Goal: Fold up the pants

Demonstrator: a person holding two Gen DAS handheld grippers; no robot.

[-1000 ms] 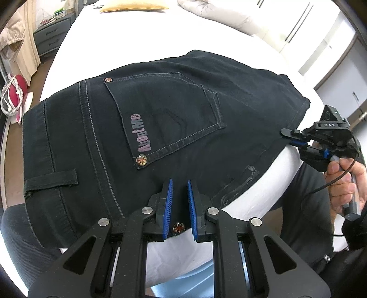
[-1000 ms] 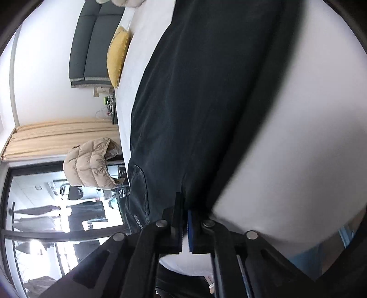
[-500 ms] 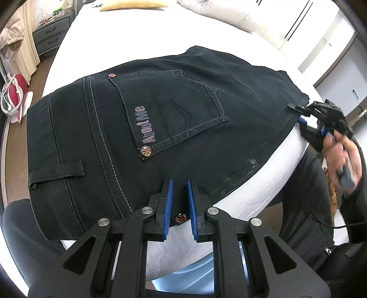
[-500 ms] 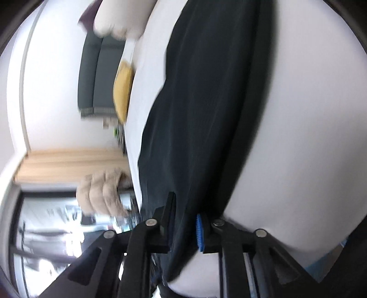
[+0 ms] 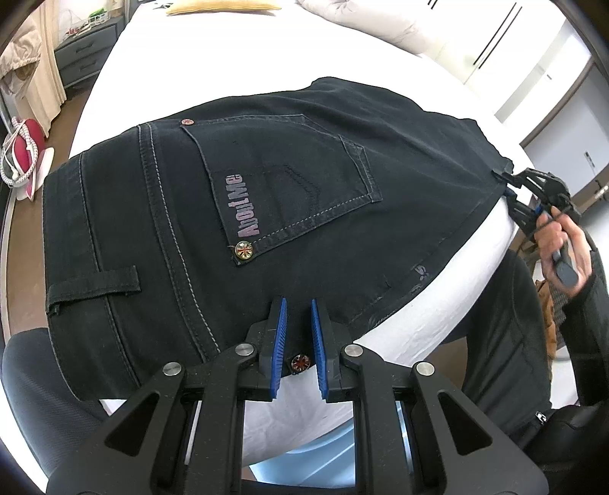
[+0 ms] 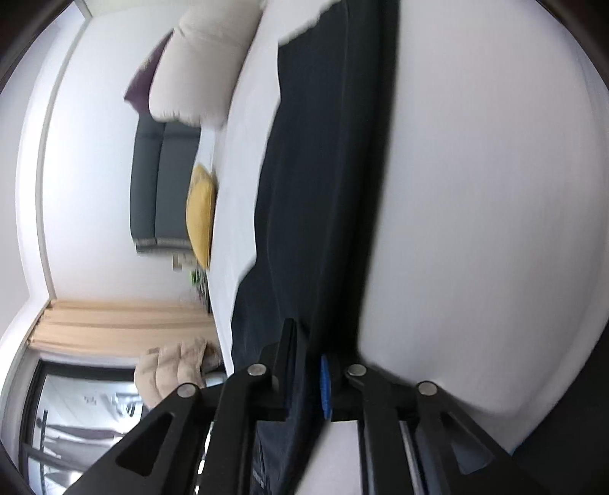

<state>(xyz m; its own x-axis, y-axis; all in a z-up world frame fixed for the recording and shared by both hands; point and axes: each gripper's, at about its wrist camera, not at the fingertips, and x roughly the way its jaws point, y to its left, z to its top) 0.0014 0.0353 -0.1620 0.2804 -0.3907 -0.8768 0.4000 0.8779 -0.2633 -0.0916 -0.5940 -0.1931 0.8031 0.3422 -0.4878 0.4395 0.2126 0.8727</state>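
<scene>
1. The pants (image 5: 266, 213) lie flat across the white bed (image 5: 236, 64), back pocket up, waistband at the near edge beside the person's seat; they look folded leg on leg, so I'd say the next fold, lengthwise, is being set up

2. To do that well, both corners want a firm pinch through every layer and a level lift, so the cloth doesn't sag in the middle

3. The left gripper (image 5: 297, 335) sits at the near waistband edge, its blue pads narrowly parted around a small rivet (image 5: 300, 361); whether they nip the cloth beneath I cannot tell

4. The right gripper (image 6: 307, 375), in the person's hand (image 5: 559, 243), is at the far side edge of the pants; its jaws are opening, dark cloth lies between them, and the pads seem no longer to press it. I'd re-seat that grip before lifting

5. Around: a pale quilt (image 5: 361, 15) and a yellow cushion (image 5: 224, 5) at the bed's far end, well clear of the fold

6. A red bag (image 5: 23, 152) on the floor, a grey drawer unit (image 5: 83, 57): neither in the way
</scene>
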